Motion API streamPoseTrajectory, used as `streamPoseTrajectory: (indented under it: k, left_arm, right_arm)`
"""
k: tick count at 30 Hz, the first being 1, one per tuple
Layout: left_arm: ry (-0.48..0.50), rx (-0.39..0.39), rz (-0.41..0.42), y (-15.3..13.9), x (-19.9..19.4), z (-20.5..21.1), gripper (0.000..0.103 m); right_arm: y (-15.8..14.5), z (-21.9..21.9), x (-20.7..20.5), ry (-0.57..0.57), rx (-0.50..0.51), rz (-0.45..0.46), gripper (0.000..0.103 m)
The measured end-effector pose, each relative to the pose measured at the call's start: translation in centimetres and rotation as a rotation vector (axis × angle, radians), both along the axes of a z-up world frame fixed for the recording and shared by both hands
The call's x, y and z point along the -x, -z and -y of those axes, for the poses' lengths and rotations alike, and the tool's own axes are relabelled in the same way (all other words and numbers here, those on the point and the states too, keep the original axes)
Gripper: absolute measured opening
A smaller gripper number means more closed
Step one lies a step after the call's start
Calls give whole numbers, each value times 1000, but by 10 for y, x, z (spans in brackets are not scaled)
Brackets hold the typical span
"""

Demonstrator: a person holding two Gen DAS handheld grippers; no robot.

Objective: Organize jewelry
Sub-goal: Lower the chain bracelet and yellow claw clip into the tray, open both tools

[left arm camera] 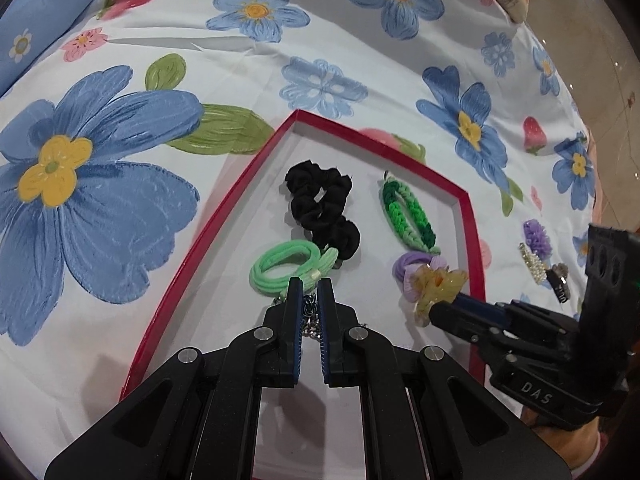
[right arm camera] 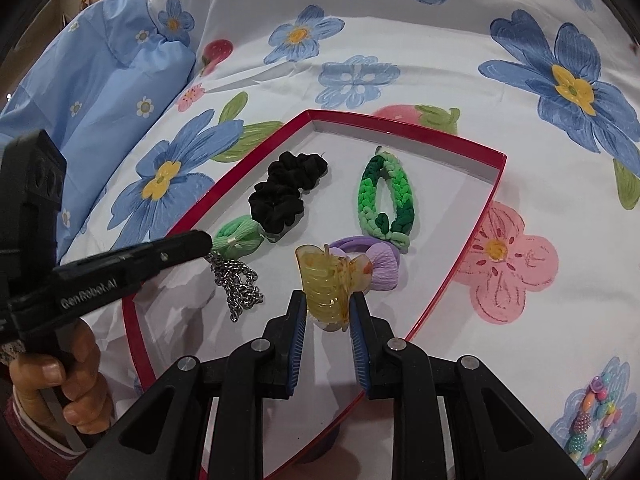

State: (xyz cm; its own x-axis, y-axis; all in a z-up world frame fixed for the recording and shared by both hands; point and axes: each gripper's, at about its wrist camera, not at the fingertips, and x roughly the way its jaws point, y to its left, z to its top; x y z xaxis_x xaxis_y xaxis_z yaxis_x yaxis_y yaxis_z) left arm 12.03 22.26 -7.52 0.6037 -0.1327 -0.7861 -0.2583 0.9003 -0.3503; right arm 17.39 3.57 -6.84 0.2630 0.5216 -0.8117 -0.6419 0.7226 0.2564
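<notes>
A red-rimmed tray (left arm camera: 244, 178) (right arm camera: 494, 196) lies on a floral bedsheet. In it are a black scrunchie (left arm camera: 320, 204) (right arm camera: 286, 192), a light green hair tie (left arm camera: 280, 268) (right arm camera: 234, 242), a green braided band (left arm camera: 408, 216) (right arm camera: 386, 204) and a purple hair tie (left arm camera: 410, 270) (right arm camera: 380, 264). My left gripper (left arm camera: 311, 284) (right arm camera: 208, 254) is shut on a silver chain (right arm camera: 238, 284) that hangs down onto the tray floor. My right gripper (right arm camera: 328, 300) (left arm camera: 444, 304) is shut on a yellow translucent claw clip (right arm camera: 326, 284) (left arm camera: 436, 286), held just above the tray beside the purple tie.
On the sheet right of the tray lie a purple flower clip (left arm camera: 536, 236), a pearl clip (left arm camera: 534, 266) and a dark clip (left arm camera: 560, 284). A beaded bracelet (right arm camera: 592, 424) lies at lower right. A blue pillow (right arm camera: 92, 92) sits at the left.
</notes>
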Motion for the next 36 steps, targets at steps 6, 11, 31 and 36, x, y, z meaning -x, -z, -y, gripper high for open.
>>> streamPoseTrajectory:
  k: [6, 11, 31, 36]
  left_arm:
    - [5, -12, -9, 0, 0, 3, 6]
    - [6, -23, -8, -1, 0, 5, 6]
    - [0, -49, 52, -45, 32, 30, 44]
    - [33, -60, 79, -59, 45, 56, 62]
  right_arm:
    - [0, 0, 0, 7, 0, 0, 24]
    - [-1, 2, 0, 9, -4, -4, 24]
    - [-52, 64, 22, 93, -107, 45, 38]
    - [-65, 112, 37, 168, -129, 68, 44]
